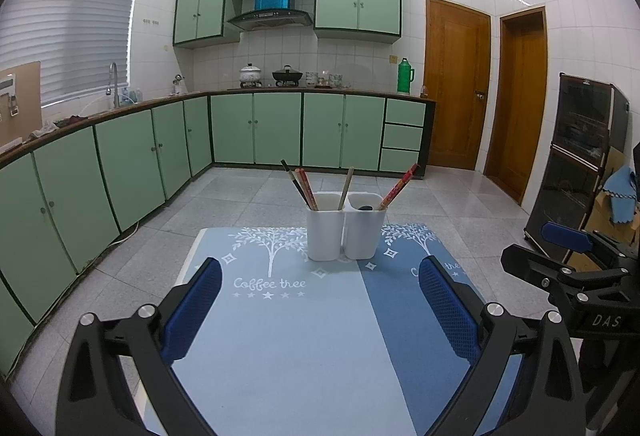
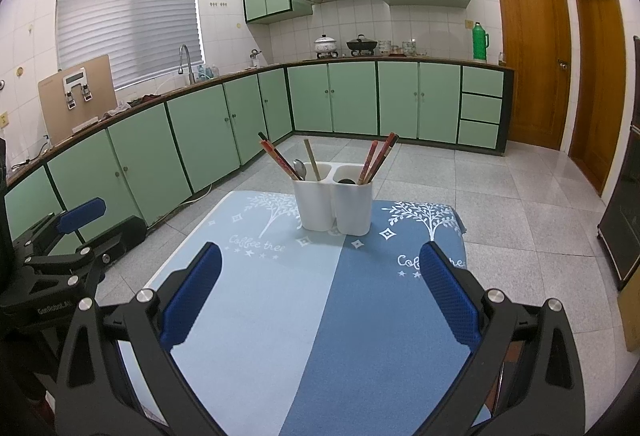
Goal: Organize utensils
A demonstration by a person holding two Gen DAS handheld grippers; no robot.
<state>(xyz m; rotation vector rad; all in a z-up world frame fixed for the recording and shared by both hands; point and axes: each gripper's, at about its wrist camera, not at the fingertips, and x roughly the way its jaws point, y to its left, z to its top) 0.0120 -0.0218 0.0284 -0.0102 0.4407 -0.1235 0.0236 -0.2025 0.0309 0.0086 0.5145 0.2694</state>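
Chopsticks [image 2: 280,159] and a spoon [image 2: 298,168] stand in the white two-cup holder [image 2: 332,205] on our blue mat [image 2: 320,316]. We hold the left gripper [image 1: 320,300] and right gripper [image 2: 320,296] near the holder, jaws wide apart, gripping nothing.

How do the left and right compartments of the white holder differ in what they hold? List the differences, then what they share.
The left compartment holds a metal spoon and a pale stick beside its red chopsticks; the right compartment shows neither. The right holds a dark rounded item; the left shows none. Left chopsticks lean left; the right chopsticks lean right. Both are white, joined and upright on the blue mat.
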